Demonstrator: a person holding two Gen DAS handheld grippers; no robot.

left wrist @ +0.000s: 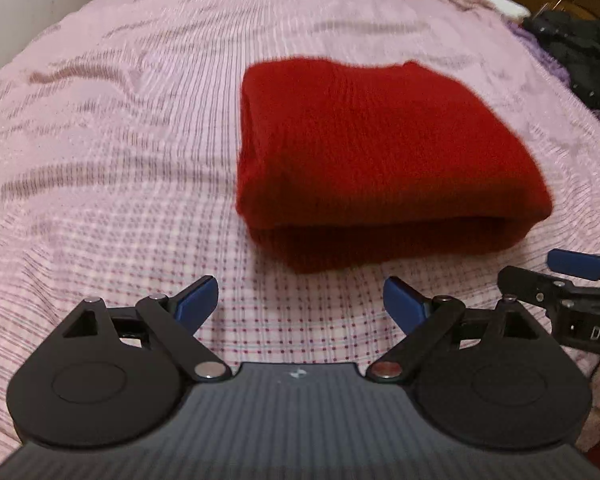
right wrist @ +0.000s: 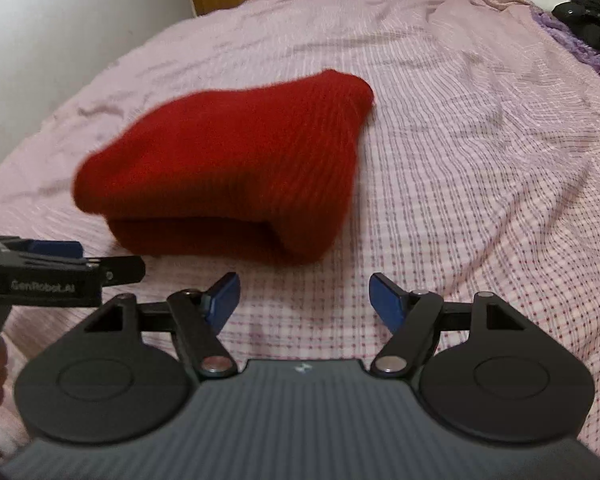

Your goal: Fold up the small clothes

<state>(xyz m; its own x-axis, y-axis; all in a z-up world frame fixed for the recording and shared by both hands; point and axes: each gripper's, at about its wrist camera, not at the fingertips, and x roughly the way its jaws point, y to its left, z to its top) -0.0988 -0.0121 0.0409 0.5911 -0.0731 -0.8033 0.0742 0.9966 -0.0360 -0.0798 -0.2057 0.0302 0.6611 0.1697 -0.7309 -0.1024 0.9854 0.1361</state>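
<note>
Red knit garment [left wrist: 380, 152] is seen folded into a thick block on the bed [left wrist: 120, 140] — pink checked sheet, wrinkled. It lies just ahead of both tools, touched by neither. Left tool [left wrist: 300, 308]: blue fingers spread, nothing held. Right tool [right wrist: 303, 304]: likewise spread and empty, close beside the left one. A layered fold edge is shown on the near side. Dark clothing [right wrist: 592, 20] is piled at the bed's far right edge — well apart.
</note>
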